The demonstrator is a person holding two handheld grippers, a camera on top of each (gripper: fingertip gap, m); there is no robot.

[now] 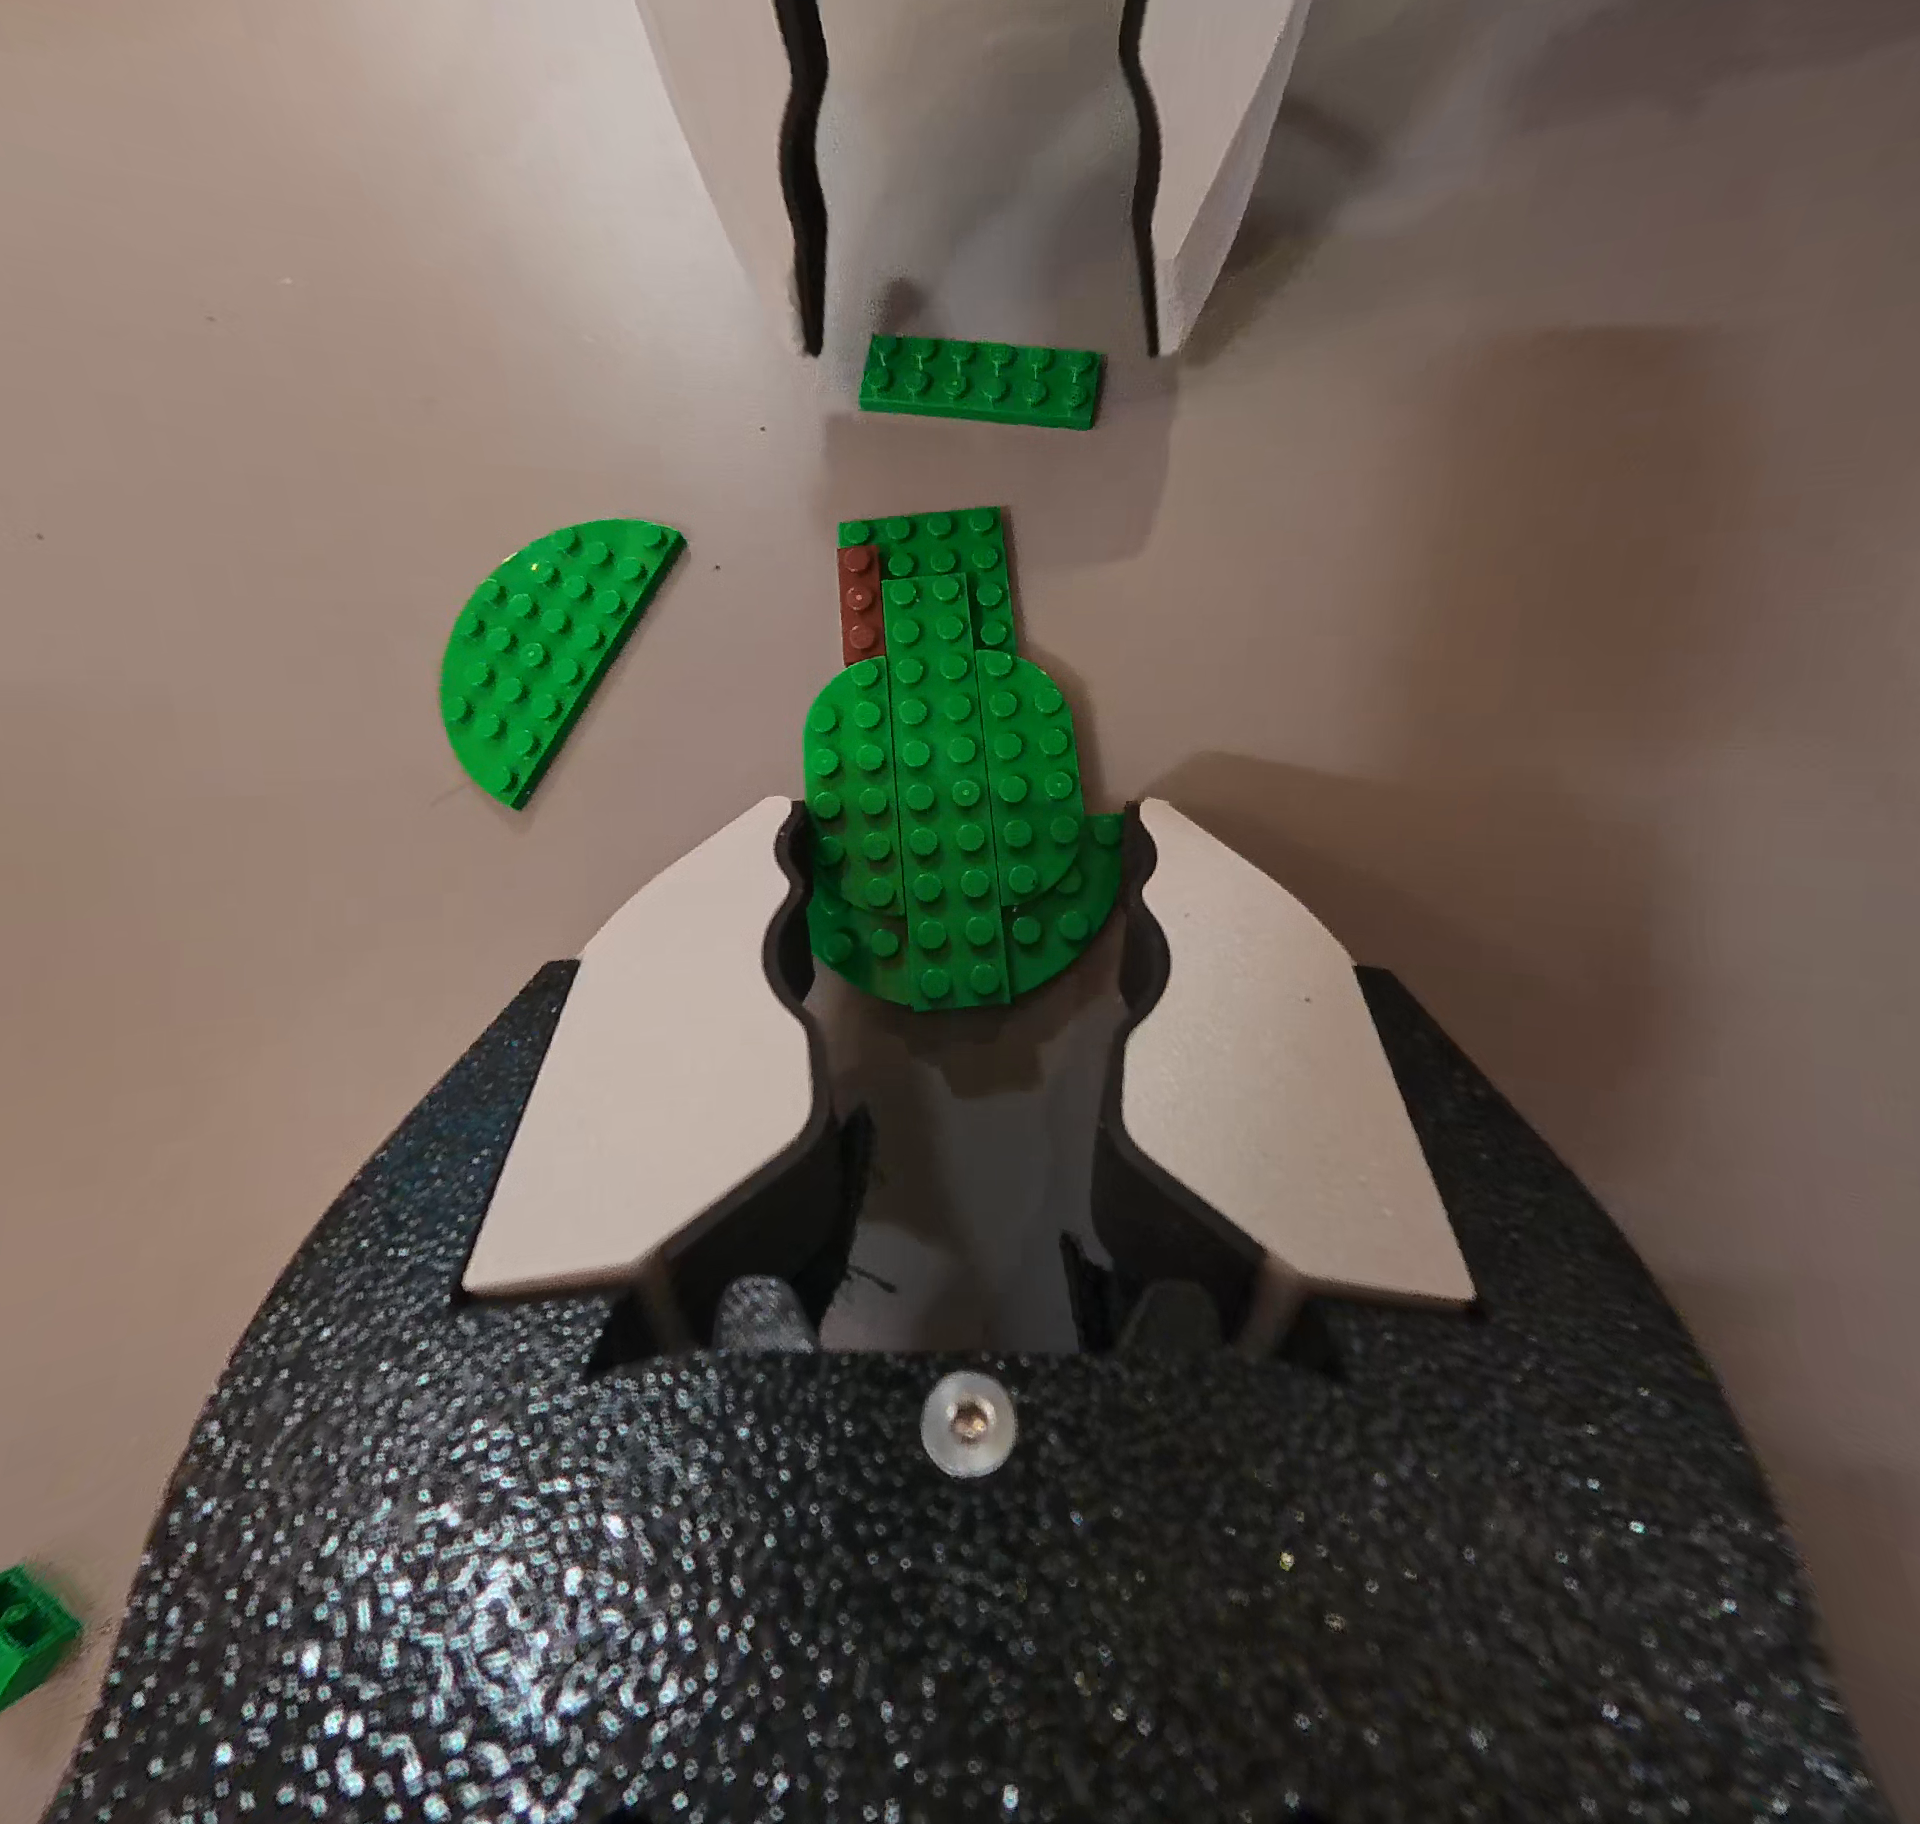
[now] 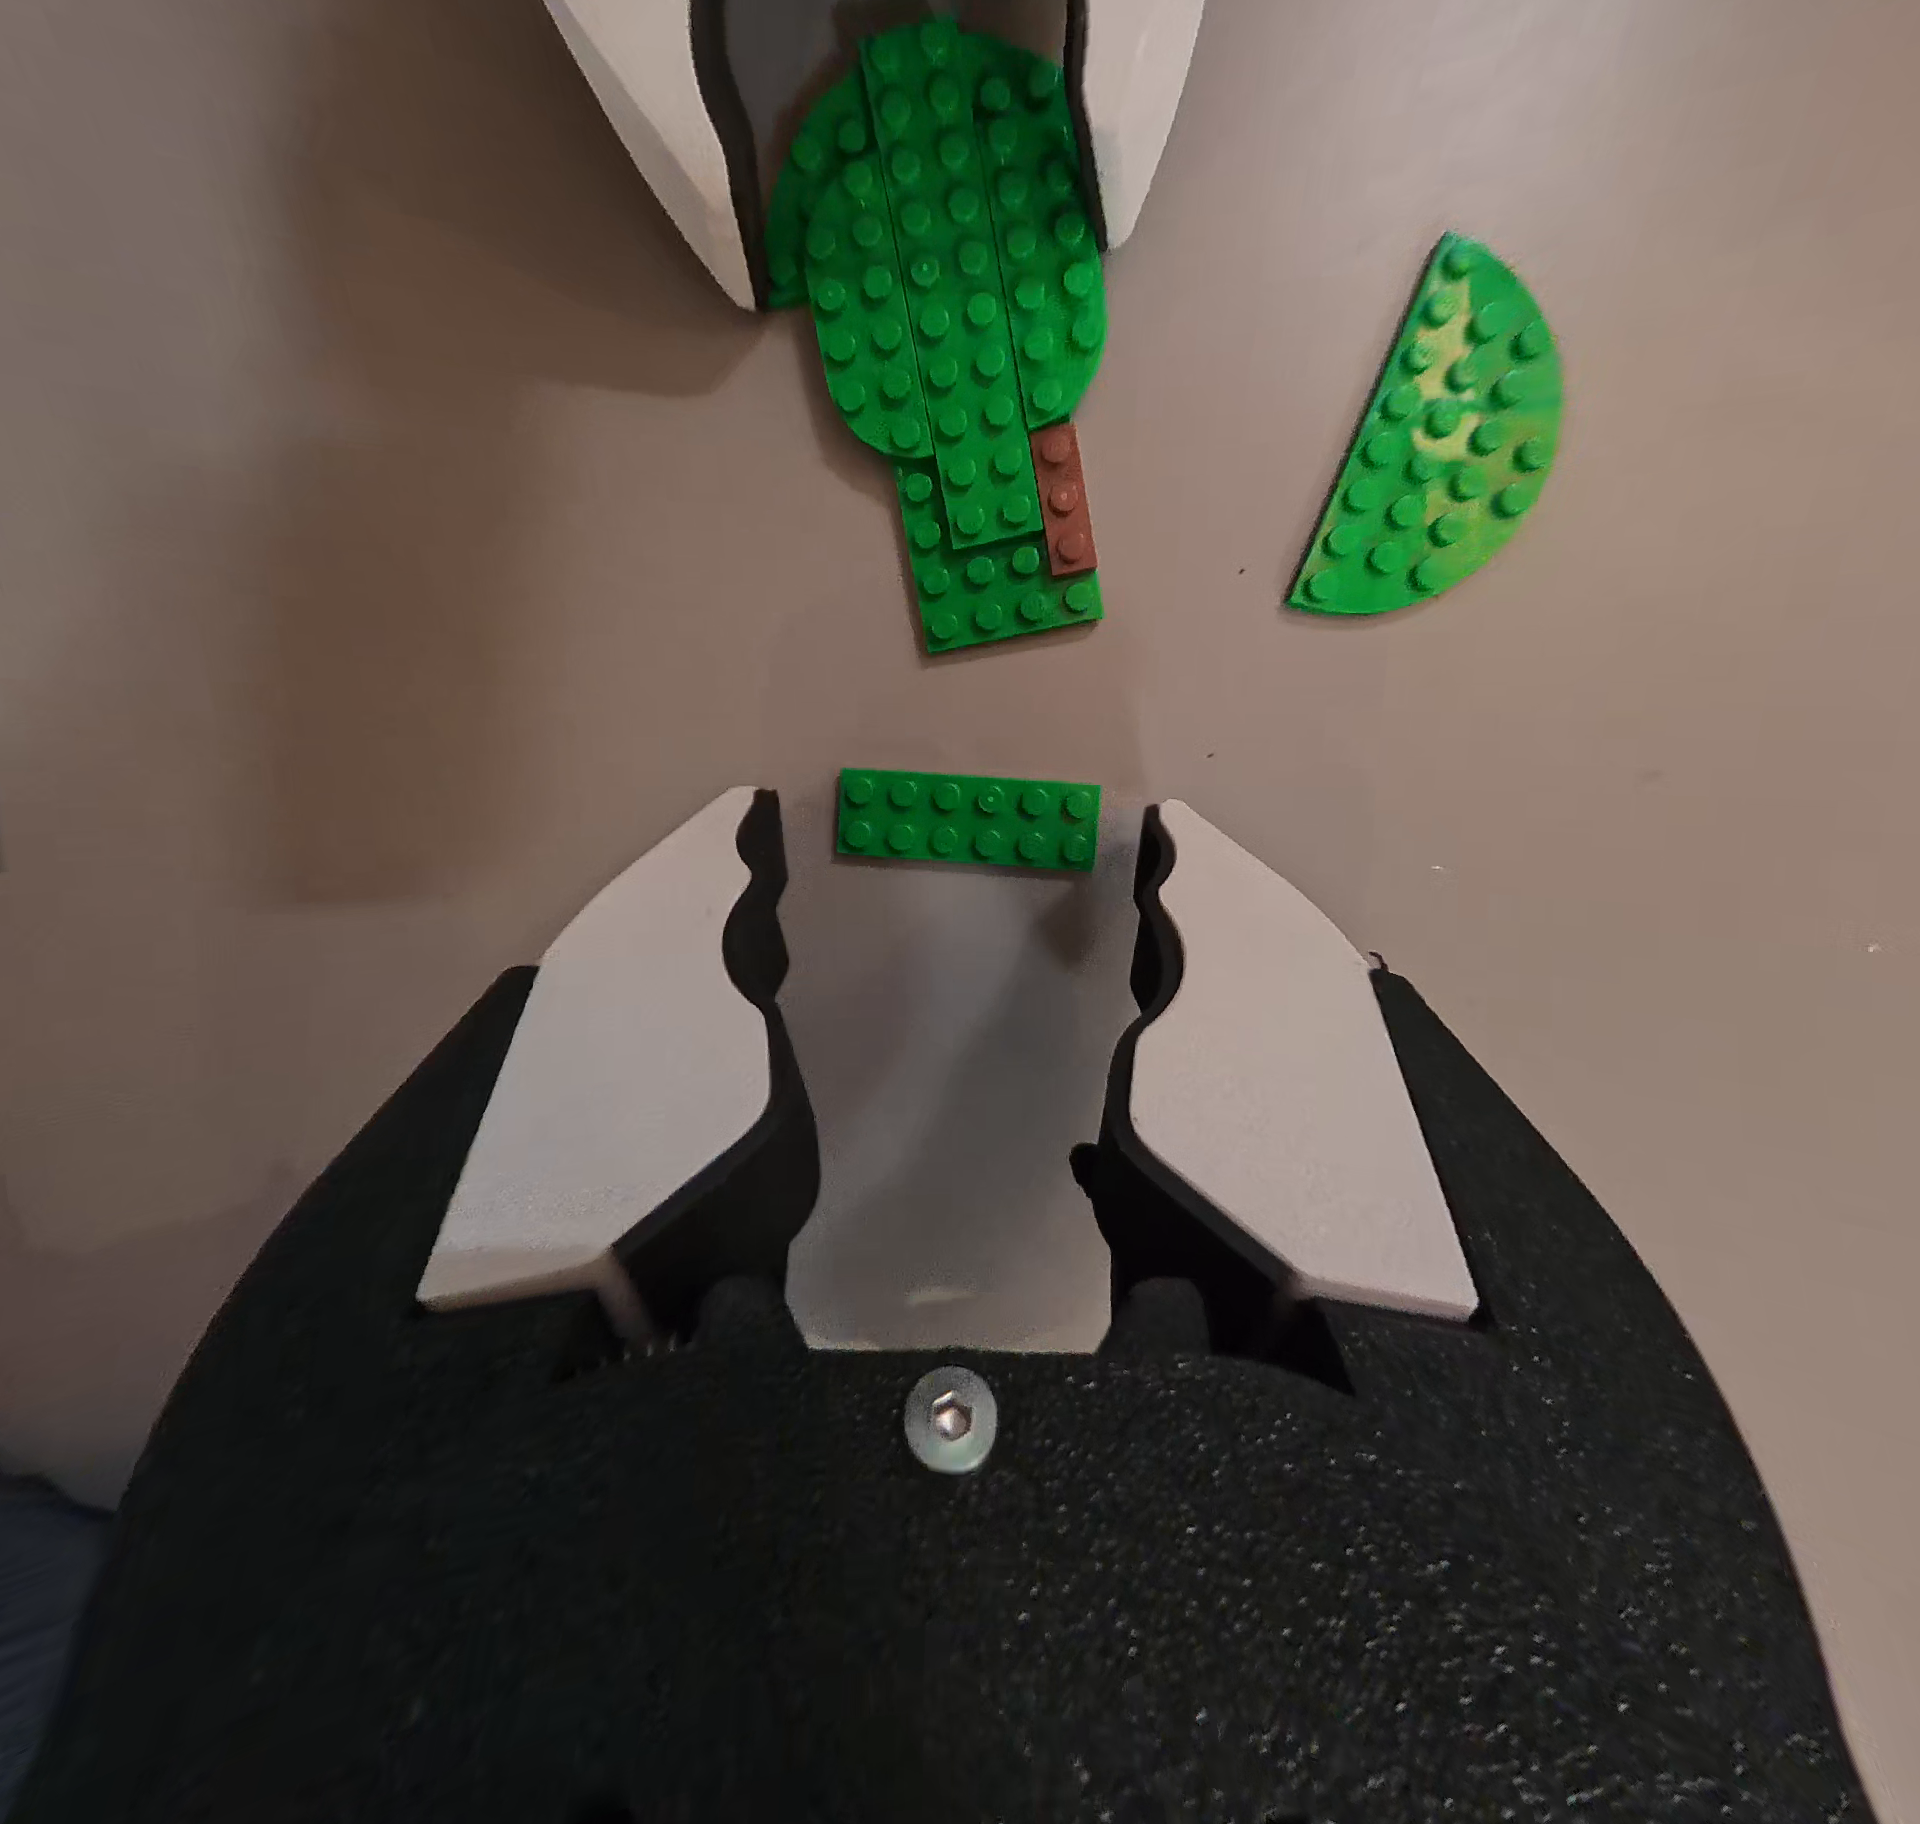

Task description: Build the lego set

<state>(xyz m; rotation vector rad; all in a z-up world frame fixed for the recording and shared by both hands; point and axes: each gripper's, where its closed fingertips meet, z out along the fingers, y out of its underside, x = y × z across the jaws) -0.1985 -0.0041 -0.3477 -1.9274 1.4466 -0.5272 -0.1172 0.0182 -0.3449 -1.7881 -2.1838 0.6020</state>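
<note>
A flat green assembly point(image 1: 951, 798) of stacked plates lies on the beige table, with a small brown plate point(image 1: 858, 600) on its narrow far end. My left gripper point(image 1: 966, 818) is closed around its round near end, pads touching both edges. The assembly point(image 2: 945, 320) and the brown plate point(image 2: 1068, 512) also show in the right wrist view, with the left gripper point(image 2: 930, 268) at the top. A loose green two-by-six plate point(image 2: 968, 818) lies flat between the tips of my right gripper point(image 2: 956, 803), which is open with gaps on both sides. It also shows in the left wrist view point(image 1: 982, 384), below the right gripper point(image 1: 982, 349).
A green half-round plate point(image 1: 551, 657) lies flat to the left of the assembly; it is on the right in the right wrist view point(image 2: 1444, 455). A small green brick point(image 1: 31, 1629) sits at the bottom left edge. The beige table point(image 1: 312, 320) runs all around. Left tips to right tips: about 9 cm. To reach the small green brick point(image 1: 31, 1629) in a straight line is about 20 cm for my left fingers, about 25 cm for my right.
</note>
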